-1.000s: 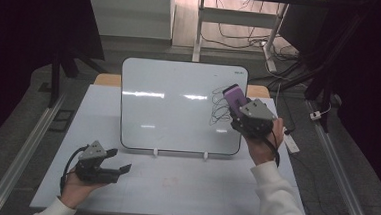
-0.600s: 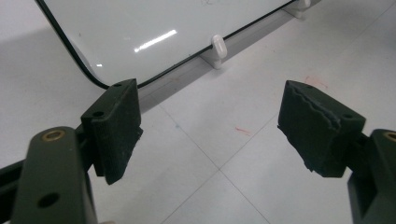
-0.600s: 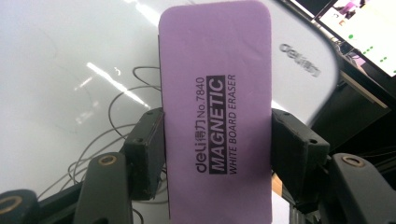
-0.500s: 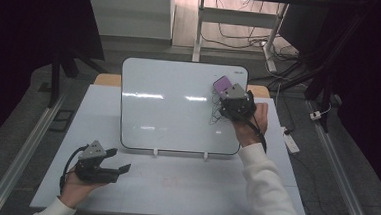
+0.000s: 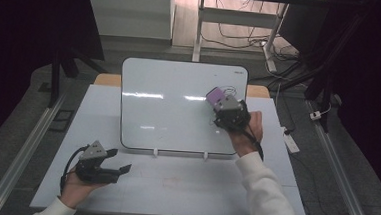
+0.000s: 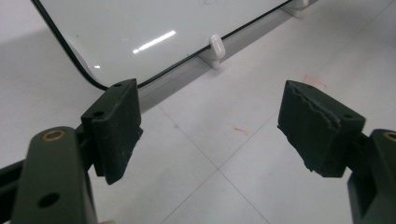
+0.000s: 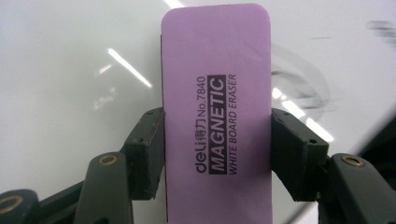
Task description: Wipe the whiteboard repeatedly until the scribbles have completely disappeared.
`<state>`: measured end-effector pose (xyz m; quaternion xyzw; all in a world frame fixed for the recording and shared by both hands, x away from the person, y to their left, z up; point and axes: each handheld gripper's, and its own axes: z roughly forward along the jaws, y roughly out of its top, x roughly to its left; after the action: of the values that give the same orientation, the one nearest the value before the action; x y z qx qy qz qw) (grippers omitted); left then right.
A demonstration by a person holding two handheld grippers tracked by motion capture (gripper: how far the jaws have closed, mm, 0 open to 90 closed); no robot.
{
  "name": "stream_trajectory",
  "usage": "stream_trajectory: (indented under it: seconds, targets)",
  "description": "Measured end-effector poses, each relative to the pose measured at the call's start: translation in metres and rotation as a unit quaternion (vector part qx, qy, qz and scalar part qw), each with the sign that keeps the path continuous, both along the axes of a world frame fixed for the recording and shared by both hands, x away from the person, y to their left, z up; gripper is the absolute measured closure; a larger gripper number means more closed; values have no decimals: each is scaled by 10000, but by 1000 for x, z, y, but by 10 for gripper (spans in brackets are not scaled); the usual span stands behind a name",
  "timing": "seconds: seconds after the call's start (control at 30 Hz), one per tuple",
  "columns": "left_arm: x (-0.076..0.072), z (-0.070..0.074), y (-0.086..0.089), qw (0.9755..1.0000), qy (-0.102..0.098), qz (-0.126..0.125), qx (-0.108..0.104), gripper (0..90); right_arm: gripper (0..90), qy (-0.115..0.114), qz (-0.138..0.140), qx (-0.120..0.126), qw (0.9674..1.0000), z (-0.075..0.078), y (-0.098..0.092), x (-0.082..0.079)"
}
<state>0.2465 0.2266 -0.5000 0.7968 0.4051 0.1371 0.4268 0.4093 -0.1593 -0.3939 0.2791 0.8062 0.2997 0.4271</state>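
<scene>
A white board [image 5: 168, 106] stands tilted on two small white clips at the back of the table, with thin black scribbles [image 5: 225, 89] near its upper right. My right gripper [image 5: 218, 100] is shut on a purple magnetic board eraser [image 5: 215, 95], holding it flat against the board just left of the scribbles. In the right gripper view the eraser [image 7: 217, 116] is clamped between both jaws, and smeared black marks [image 7: 299, 84] lie to its right. My left gripper [image 5: 122, 169] rests low near the table's front left, open, with nothing between its jaws [image 6: 210, 135].
The white table top [image 5: 184, 182] has faint red marks [image 6: 240, 130] in front of the board. A white clip [image 6: 215, 46] holds the board's lower edge. A white power strip [image 5: 289, 141] lies at the table's right edge; cables run on the floor behind.
My right gripper has carried the eraser leftward and slightly down across the board's right part, onto the scribbled area. The left gripper has stayed put.
</scene>
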Motion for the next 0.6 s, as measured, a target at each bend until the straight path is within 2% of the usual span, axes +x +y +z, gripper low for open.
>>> stream_trajectory:
  seconds: [0.17, 0.27, 0.33, 0.4, 0.5, 0.6]
  targets:
    - [1, -1, 1, 10000, 13, 25, 1, 222, 401, -138, -364, 281, 9988, 20, -13, 17]
    - [1, -1, 1, 10000, 11, 29, -3, 222, 400, -137, -398, 424, 9982, 24, -16, 22]
    - [1, -1, 1, 10000, 9, 29, -8, 222, 400, -183, -420, 363, 9983, 23, -13, 21]
    - [1, -1, 1, 10000, 12, 33, -5, 222, 401, -143, -276, 333, 9990, 20, -7, 18]
    - [1, -1, 0, 10000, 12, 26, 8, 222, 401, -95, -23, 86, 9999, 10, 10, 10]
    - [1, -1, 0, 10000, 16, 25, -4, 222, 401, -188, 182, -235, 9994, -2, 24, -1]
